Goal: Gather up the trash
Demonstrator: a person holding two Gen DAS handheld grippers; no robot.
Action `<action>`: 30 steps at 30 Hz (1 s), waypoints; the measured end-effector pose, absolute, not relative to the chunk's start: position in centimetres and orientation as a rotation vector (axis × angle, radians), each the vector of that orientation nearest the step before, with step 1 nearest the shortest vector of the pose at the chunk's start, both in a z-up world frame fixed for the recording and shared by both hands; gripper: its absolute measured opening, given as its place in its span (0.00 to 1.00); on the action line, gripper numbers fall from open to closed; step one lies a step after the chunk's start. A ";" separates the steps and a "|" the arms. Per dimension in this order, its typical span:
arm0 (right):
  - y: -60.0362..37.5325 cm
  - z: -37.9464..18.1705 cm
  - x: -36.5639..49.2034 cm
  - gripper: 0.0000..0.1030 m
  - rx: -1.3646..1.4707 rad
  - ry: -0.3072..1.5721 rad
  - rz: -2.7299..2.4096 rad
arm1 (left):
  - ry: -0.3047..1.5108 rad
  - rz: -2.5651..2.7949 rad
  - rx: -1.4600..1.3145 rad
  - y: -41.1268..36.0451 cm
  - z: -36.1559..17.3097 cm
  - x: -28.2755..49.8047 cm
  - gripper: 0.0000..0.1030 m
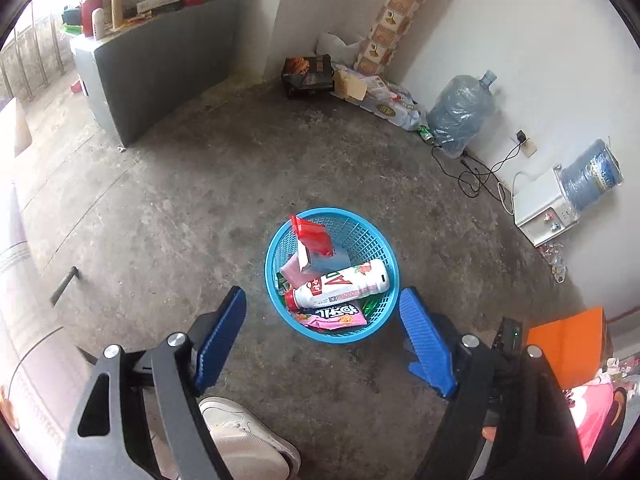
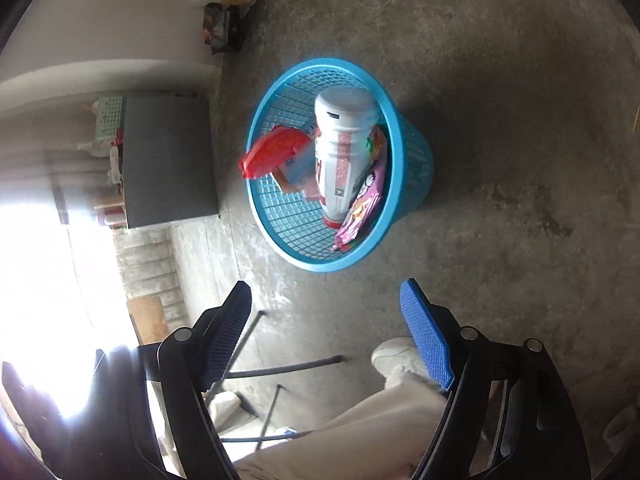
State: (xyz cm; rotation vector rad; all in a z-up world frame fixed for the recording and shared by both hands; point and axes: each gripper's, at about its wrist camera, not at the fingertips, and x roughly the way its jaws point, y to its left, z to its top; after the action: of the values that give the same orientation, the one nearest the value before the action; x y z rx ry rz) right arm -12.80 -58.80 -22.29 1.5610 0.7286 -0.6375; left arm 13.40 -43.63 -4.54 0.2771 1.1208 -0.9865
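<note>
Trash, chiefly a white plastic drink bottle [image 1: 342, 283] and a red foil wrapper [image 1: 311, 235] overhanging the rim, fills the round blue mesh basket [image 1: 384, 248] on bare concrete, so a bump from the empty, wide-open left gripper [image 1: 322, 332] or right gripper [image 2: 326, 330] could spill it, though open floor surrounds it.

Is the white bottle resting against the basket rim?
Touching. In the right wrist view the white bottle lies slanted in the blue basket, its flat bottom end leaning on the far rim, cap pointing down inside.
</note>
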 end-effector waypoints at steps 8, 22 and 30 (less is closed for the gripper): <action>-52.8 -12.2 -11.9 0.72 1.048 0.824 -0.631 | 0.940 -0.956 0.198 -32.3 1.7 9.8 0.88; -35.5 2.5 -7.2 0.92 0.370 0.675 -0.409 | 0.848 -0.533 0.066 -10.9 3.5 4.1 0.95; -27.9 4.4 -5.7 0.92 0.038 0.617 -0.390 | 0.729 -0.254 0.055 -4.8 4.4 2.1 0.95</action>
State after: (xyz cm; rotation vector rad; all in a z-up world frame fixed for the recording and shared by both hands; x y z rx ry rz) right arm -5.72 -27.93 4.38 0.0384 0.6174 -0.3900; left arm 2.09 -4.78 4.45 0.0555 0.7291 -0.2541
